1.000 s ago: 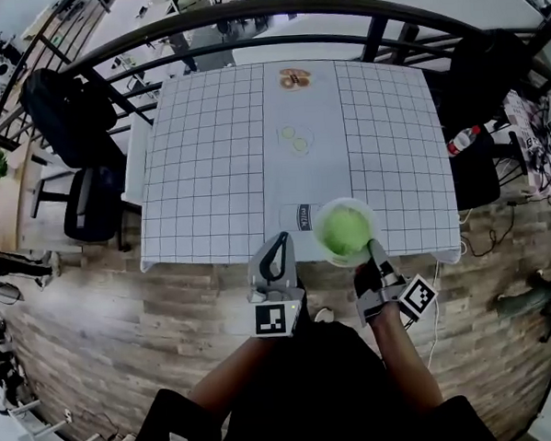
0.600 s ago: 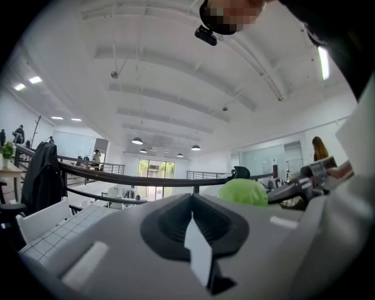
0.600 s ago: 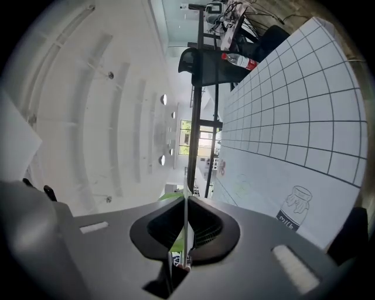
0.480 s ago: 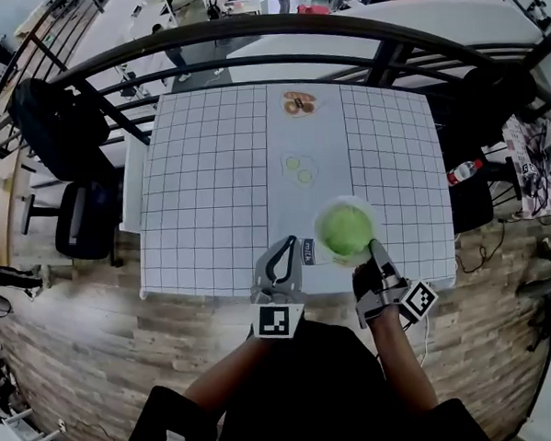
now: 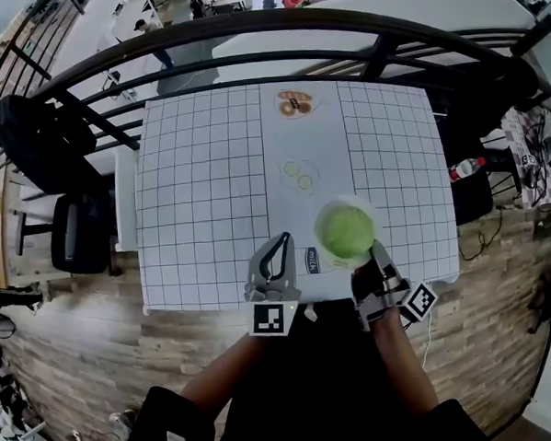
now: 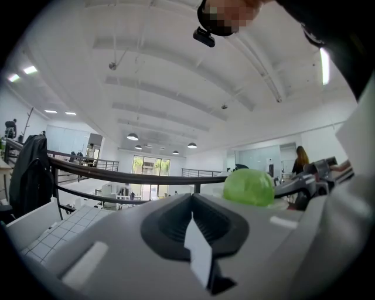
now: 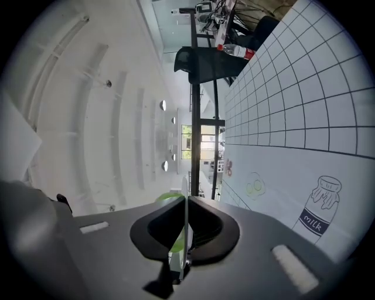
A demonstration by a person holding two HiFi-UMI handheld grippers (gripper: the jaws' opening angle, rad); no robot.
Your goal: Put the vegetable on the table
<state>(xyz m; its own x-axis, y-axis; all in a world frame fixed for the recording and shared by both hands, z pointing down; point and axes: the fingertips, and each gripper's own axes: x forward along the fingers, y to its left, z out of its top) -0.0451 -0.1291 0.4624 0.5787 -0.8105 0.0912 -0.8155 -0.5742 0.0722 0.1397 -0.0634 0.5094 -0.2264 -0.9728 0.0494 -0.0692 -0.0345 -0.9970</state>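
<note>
Right gripper view: pinches the thin white rim of the bowl [image 7: 184, 225] flat between the pressed jaws of the right gripper [image 7: 186, 206], with the green vegetable [image 7: 168, 196] just behind. Carries the bowl further in over the table [image 5: 200, 191] than a second ago, beside the milk print [image 5: 312, 259]; probably nearing set-down. Reaches forward, gripper rolled sideways. Keeps the left gripper [image 5: 281, 247] closed on nothing at the near edge.

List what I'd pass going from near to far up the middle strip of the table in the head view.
Milk bottle drawing → fried-egg drawing → brown food drawing → black railing.
</note>
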